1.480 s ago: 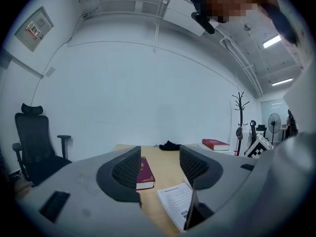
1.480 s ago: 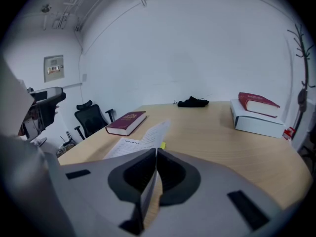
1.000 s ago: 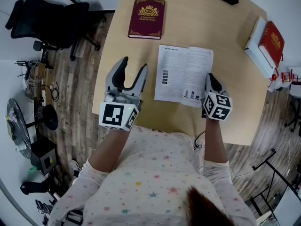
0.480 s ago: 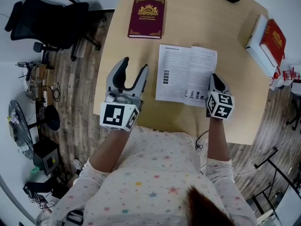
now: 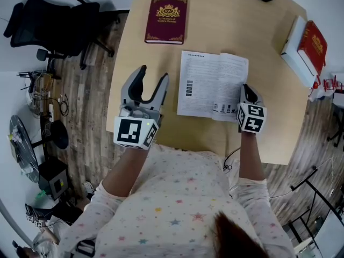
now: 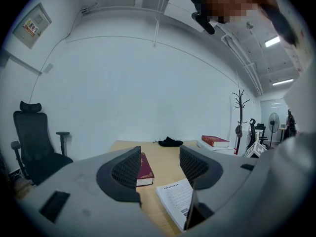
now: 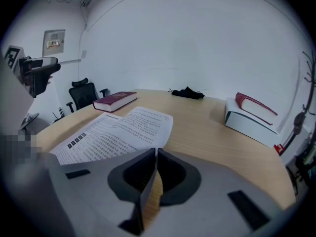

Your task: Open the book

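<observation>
Book lies open; right gripper jaws pinch its edge.

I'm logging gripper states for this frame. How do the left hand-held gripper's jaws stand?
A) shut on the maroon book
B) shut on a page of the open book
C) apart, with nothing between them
C: the left gripper view shows the left hand-held gripper with its jaws well apart, and only bare table shows between them.

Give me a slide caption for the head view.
Right gripper shut on the open book at its right edge; left gripper open beside it, maroon book beyond.
</observation>
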Tool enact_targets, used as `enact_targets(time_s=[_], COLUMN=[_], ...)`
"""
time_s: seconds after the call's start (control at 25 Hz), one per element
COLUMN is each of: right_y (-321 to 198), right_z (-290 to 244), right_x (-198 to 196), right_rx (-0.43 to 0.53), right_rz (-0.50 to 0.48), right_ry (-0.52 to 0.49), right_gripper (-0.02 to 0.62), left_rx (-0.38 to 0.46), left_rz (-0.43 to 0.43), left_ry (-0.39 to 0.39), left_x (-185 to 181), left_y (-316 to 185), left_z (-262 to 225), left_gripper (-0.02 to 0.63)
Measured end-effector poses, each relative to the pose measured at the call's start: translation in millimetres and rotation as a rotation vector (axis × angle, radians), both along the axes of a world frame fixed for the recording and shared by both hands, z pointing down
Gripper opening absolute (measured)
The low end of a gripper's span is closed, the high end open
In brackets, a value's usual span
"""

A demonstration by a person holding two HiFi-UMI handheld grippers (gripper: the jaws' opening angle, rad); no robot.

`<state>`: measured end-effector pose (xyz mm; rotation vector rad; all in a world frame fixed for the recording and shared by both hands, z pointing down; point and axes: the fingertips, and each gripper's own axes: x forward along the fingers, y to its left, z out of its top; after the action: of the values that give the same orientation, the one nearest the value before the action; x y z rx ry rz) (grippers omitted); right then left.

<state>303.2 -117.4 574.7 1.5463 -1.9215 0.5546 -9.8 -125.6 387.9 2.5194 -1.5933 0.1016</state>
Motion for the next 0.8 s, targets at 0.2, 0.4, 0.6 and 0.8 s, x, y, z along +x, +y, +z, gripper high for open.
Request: enact_targets(time_s=[0.2,0.4,0.6,0.8], right_y=[-1,-1,1,1], right_z=[7,12,16,20], right_x=[14,38,54,66], right_rx=[-0.015,-0.026,-0.034,-0.041], right_rz=[0.015,0.048,0.063,0.069], right_ry=[0.04,0.064,0.091,0.12], right_gripper=[0.012,0.011,0.009,0.008], left_rx=[-0.004,-0.01,-0.012,-0.013], left_rz=[0.005,0.009,0.008,0.006], left_ry=[0.0,-0.004,-0.009,-0.014], left_x=[3,4,4,6], left_y=[-1,1,2,2], left_z=[2,4,4,5], left_gripper=[0.241,0.241,0.241,0.241])
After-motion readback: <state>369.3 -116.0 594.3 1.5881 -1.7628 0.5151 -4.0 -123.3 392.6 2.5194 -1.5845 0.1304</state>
